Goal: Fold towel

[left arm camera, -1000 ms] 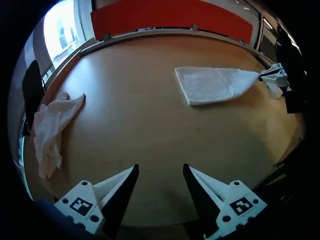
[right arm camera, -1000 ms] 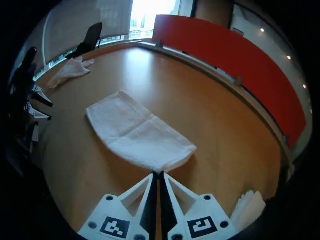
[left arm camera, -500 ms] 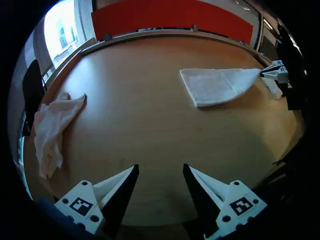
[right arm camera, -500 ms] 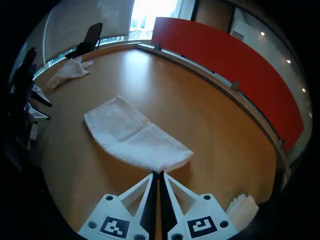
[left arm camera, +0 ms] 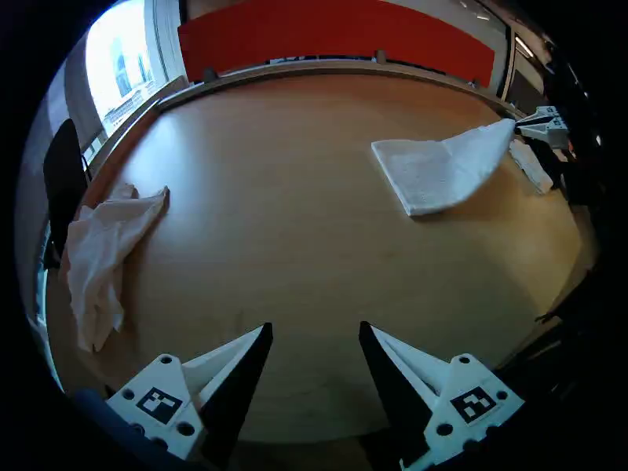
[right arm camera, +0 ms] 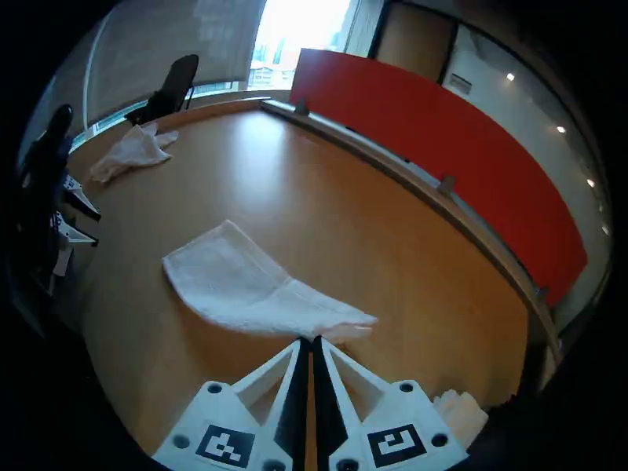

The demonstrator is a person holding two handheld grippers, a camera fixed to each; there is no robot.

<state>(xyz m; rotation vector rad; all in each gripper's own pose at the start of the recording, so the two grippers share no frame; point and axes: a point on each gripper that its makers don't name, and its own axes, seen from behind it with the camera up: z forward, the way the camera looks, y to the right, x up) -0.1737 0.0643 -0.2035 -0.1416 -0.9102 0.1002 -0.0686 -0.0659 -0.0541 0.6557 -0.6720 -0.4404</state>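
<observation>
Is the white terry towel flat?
No. The right gripper holds up a corner of the white terry towel; the rest lies on the wooden table.

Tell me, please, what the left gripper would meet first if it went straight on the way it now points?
Most likely the bare table, ahead of the open left gripper; depth is hard to judge. The crumpled cloth lies off to one side, the towel to the other.

table (left arm camera: 298,235) | crumpled cloth (left arm camera: 98,251) at edge | red partition (left arm camera: 337,27) | chair (left arm camera: 63,169)
</observation>
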